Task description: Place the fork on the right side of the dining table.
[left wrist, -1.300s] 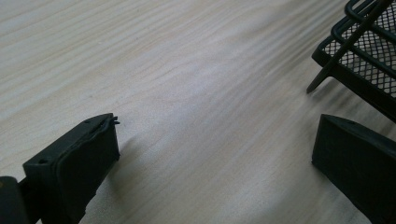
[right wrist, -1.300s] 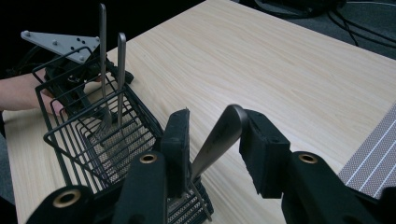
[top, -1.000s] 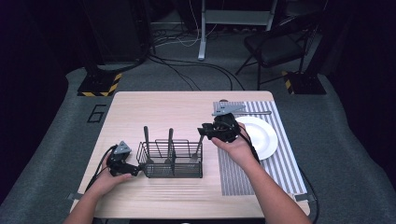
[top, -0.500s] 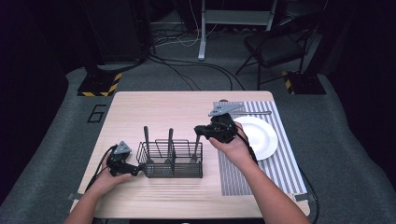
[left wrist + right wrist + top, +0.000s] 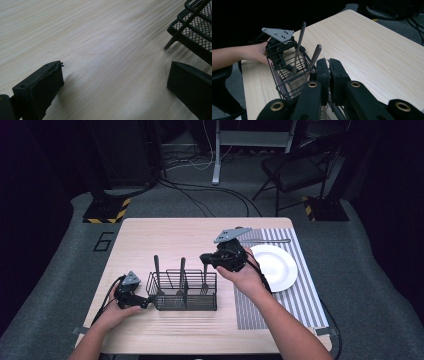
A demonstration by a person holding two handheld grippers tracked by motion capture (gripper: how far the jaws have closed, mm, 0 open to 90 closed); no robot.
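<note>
A black wire-mesh caddy (image 5: 186, 303) stands on the wooden table (image 5: 175, 235). Two metal utensils (image 5: 156, 270) lean in its left and middle compartments. My right gripper (image 5: 205, 257) hovers over the caddy's right end, shut on the top of a third utensil (image 5: 204, 278), whose lower part hangs inside the caddy. In the right gripper view the jaws (image 5: 329, 62) are pressed together, with the caddy (image 5: 284, 82) beyond them. My left gripper (image 5: 144, 301) rests open on the table against the caddy's left end. In its own view, bare wood lies between the left gripper (image 5: 115, 72) jaws.
A white plate (image 5: 275, 267) sits on a striped placemat (image 5: 300, 305) at the table's right side. A long utensil (image 5: 265, 241) lies along the mat's far edge. Bare wood stretches behind the caddy. Chairs, cables and stands crowd the floor beyond the table.
My right gripper has shifted slightly left and up over the caddy's right compartment. The left gripper has stayed where it was.
</note>
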